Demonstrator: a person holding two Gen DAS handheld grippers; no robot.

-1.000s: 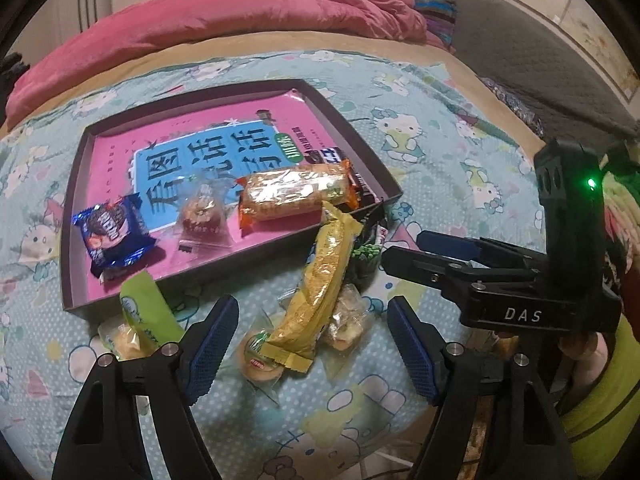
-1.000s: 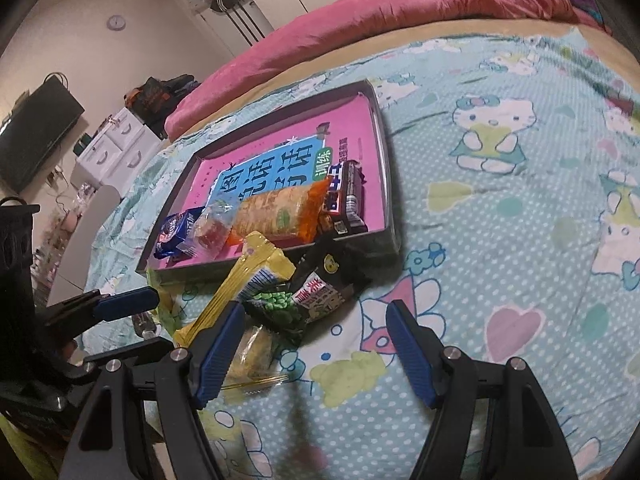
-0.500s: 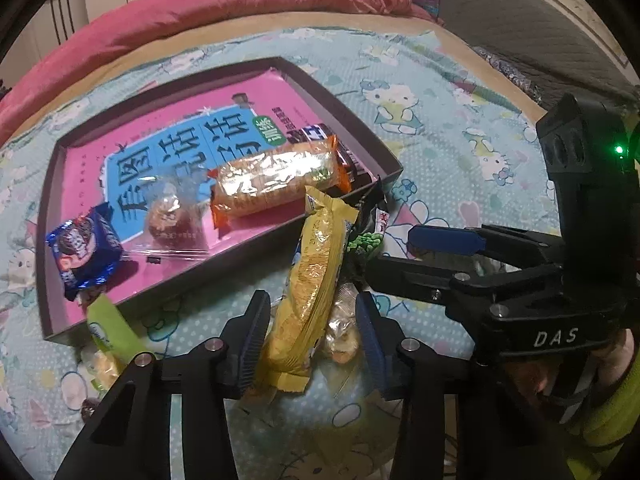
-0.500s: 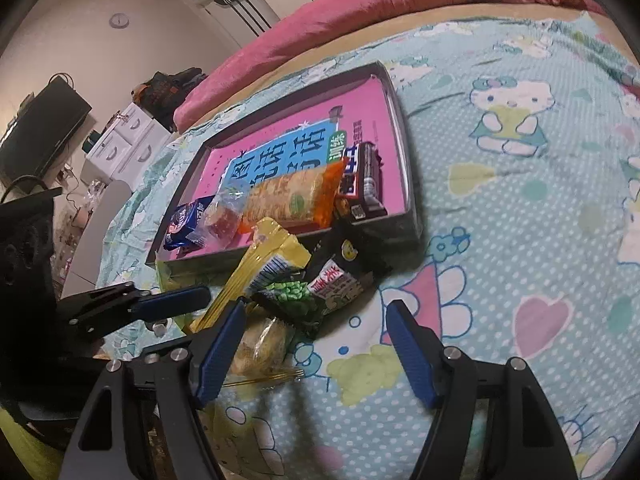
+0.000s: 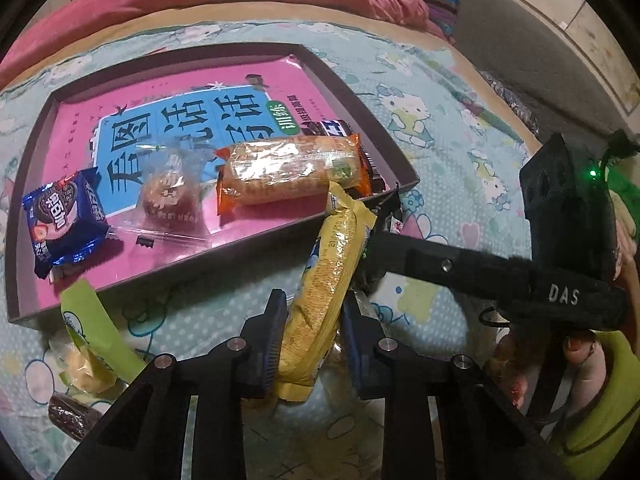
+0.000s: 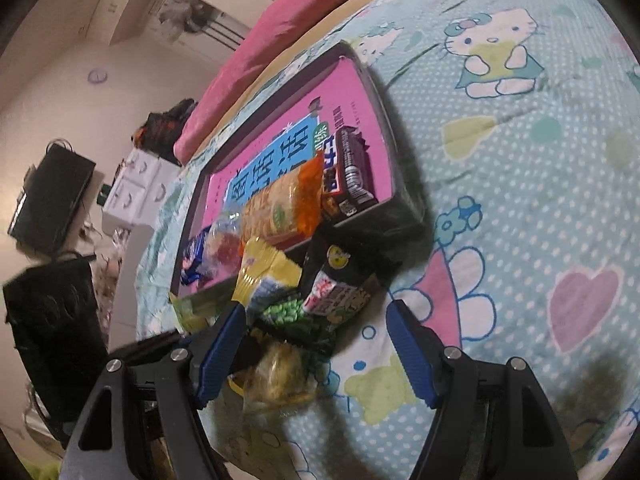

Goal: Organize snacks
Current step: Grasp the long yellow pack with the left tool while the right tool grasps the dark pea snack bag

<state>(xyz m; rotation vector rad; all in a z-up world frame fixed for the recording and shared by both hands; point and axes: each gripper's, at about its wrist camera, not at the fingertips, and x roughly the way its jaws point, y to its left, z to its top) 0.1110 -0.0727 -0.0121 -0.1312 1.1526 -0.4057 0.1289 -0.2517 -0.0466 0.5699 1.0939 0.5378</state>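
Now the left gripper [image 5: 313, 334] has squeezed in on the long yellow snack pack [image 5: 326, 296], where a moment ago its blue pads stood wide apart on each side of it. Both pads press the pack near its lower end, low in the middle of the left view, and the top end of the pack leans on the near rim of the tray [image 5: 200, 254]. The right gripper [image 6: 316, 354] has slid closer to the snack pile, and its two fingers are spread wide with nothing between them but the green pea bag [image 6: 304, 316] lying on the bed sheet [image 6: 540, 208]. Inside the tray, in the upper left of the left view, sit a blue cookie pack [image 5: 62, 216], a clear-wrapped cake [image 5: 168, 196], an orange cracker pack [image 5: 292, 170] and a dark chocolate bar [image 5: 370, 170]. At the lower left, outside the tray, lie a light green pack [image 5: 96, 328] and a small brown candy [image 5: 70, 416]. With the yellow pack held tight, it looks ready to be lifted over the rim and set down in the tray, and several snacks on the sheet still need to go in after it
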